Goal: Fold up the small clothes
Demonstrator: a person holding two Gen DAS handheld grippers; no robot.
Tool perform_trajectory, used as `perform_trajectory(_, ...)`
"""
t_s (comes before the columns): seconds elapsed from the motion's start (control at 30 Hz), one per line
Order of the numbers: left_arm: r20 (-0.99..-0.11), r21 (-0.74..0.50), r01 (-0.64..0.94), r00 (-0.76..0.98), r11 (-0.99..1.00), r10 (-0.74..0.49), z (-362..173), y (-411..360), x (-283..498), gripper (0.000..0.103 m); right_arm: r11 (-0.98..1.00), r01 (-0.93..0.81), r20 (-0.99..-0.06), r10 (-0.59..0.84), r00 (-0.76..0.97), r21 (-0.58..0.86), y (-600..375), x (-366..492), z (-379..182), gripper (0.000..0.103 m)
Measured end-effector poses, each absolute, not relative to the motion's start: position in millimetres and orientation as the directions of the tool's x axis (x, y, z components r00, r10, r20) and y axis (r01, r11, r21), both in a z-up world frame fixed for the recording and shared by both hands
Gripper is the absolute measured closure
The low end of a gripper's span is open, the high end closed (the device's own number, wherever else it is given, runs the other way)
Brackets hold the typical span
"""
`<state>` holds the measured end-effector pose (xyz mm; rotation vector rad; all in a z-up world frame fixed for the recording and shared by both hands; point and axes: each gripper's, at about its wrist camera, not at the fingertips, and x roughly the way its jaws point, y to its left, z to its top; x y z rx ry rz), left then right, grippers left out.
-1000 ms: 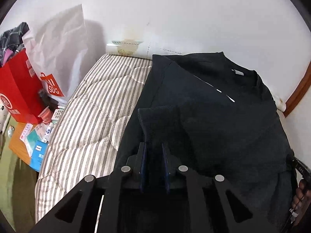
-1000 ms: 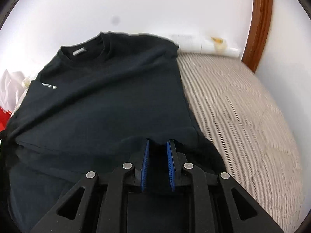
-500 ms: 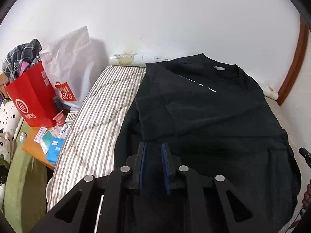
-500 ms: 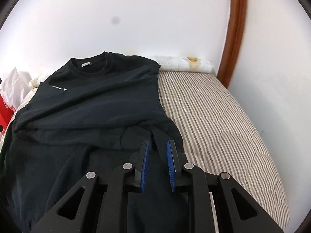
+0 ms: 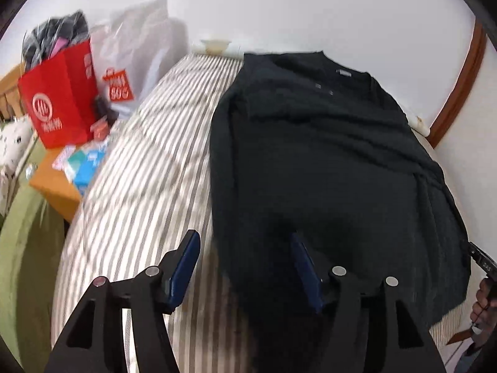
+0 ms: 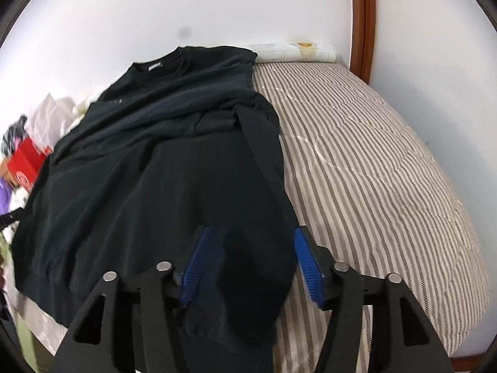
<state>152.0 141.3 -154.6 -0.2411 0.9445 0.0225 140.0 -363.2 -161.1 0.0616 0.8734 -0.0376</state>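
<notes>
A black long-sleeved top (image 5: 326,161) (image 6: 149,168) lies spread on the striped mattress (image 5: 146,186) (image 6: 372,161), collar toward the far wall. My left gripper (image 5: 245,258) hovers over its near left edge, jaws opening; dark cloth lies between the blue pads without being pressed. My right gripper (image 6: 248,251) stands at the near right edge, jaws opening too, with a loose sleeve end lying between its pads (image 6: 306,261). A folded sleeve (image 6: 257,136) runs down the top's right side.
A red paper bag (image 5: 59,105) and a white plastic bag (image 5: 136,49) stand left of the mattress, above an orange surface (image 5: 56,186) with small packets. A wooden door frame (image 6: 362,21) rises at the far right. A person's hand (image 5: 484,298) shows at the right edge.
Both grippers pulled back toward the near end of the mattress, drawing the sleeves along the top. Their jaws, shut on black cloth before, now stand apart with the cloth loose.
</notes>
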Motion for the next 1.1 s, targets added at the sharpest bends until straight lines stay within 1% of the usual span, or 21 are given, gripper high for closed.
perform_trajectory(0.1, -0.814, -0.214, -0.111, 0.57, 0.971, -0.114, -166, 144, 138, 0.045, 0.996, 0.081, -0.772, -0.032, 0.635, 0.024, -366, 134, -170, 0.044)
perform_trajectory(0.17, -0.8, -0.2, -0.095, 0.591, 0.975, -0.107, -165, 141, 130, 0.044, 0.994, 0.1, -0.777, -0.03, 0.629, 0.042, -371, 132, -176, 0.044)
perform_trajectory(0.27, -0.799, -0.228, -0.086, 0.586, 0.97, -0.136, -166, 139, 127, 0.044, 0.991, 0.106, -0.772, -0.009, 0.636, 0.076, -375, 128, -182, 0.044)
perform_trajectory(0.37, -0.796, -0.236, -0.073, 0.587, 0.969, -0.149, -167, 131, 124, 0.045, 0.993, 0.067, -0.763, 0.031, 0.645, 0.096, -366, 125, -183, 0.044)
perform_trajectory(0.47, -0.792, -0.219, -0.073, 0.596, 0.973, -0.134, -168, 122, 123, 0.046, 0.995, 0.024, -0.751, 0.058, 0.658, 0.098, -351, 127, -184, 0.045)
perform_trajectory(0.5, -0.791, -0.208, -0.07, 0.599, 0.976, -0.125, -169, 119, 122, 0.047, 0.997, 0.022, -0.75, 0.042, 0.661, 0.075, -345, 128, -184, 0.048)
perform_trajectory(0.53, -0.791, -0.19, -0.064, 0.6, 0.98, -0.114, -169, 115, 122, 0.048, 0.999, 0.021, -0.75, 0.022, 0.661, 0.047, -339, 129, -184, 0.054)
perform_trajectory(0.57, -0.792, -0.16, -0.057, 0.603, 0.986, -0.093, -169, 110, 122, 0.05, 0.999, 0.017, -0.748, 0.024, 0.663, 0.048, -336, 130, -183, 0.057)
perform_trajectory(0.63, -0.789, -0.117, -0.058, 0.612, 0.991, -0.058, -170, 103, 121, 0.063, 0.998, 0.034, -0.75, 0.021, 0.662, 0.058, -334, 133, -184, 0.064)
perform_trajectory(0.67, -0.786, -0.107, -0.059, 0.616, 0.992, -0.049, -170, 101, 121, 0.066, 0.998, 0.038, -0.749, 0.014, 0.662, 0.052, -333, 134, -184, 0.069)
perform_trajectory(0.7, -0.785, -0.107, -0.058, 0.618, 0.993, -0.049, -170, 99, 120, 0.075, 0.999, 0.03, -0.749, 0.014, 0.663, 0.045, -331, 134, -184, 0.083)
perform_trajectory(0.73, -0.784, -0.111, -0.06, 0.619, 0.992, -0.051, -170, 99, 120, 0.088, 0.999, 0.027, -0.748, 0.008, 0.664, 0.035, -330, 135, -184, 0.092)
perform_trajectory(0.8, -0.785, -0.137, -0.065, 0.615, 0.988, -0.068, -168, 102, 119, 0.093, 0.999, 0.042, -0.741, -0.024, 0.671, 0.006, -330, 134, -182, 0.095)
perform_trajectory(0.83, -0.785, -0.16, -0.078, 0.615, 0.984, -0.079, -167, 105, 117, 0.094, 0.998, 0.058, -0.73, -0.044, 0.682, -0.005, -331, 131, -180, 0.095)
perform_trajectory(0.93, -0.775, -0.203, -0.083, 0.622, 0.976, -0.109, -161, 113, 110, 0.094, 0.998, 0.058, -0.702, -0.054, 0.71, -0.018, -335, 119, -173, 0.096)
perform_trajectory(1.1, -0.752, -0.22, -0.06, 0.646, 0.974, -0.13, -148, 116, 88, 0.094, 0.999, 0.025, -0.672, -0.033, 0.74, -0.022, -340, 98, -158, 0.096)
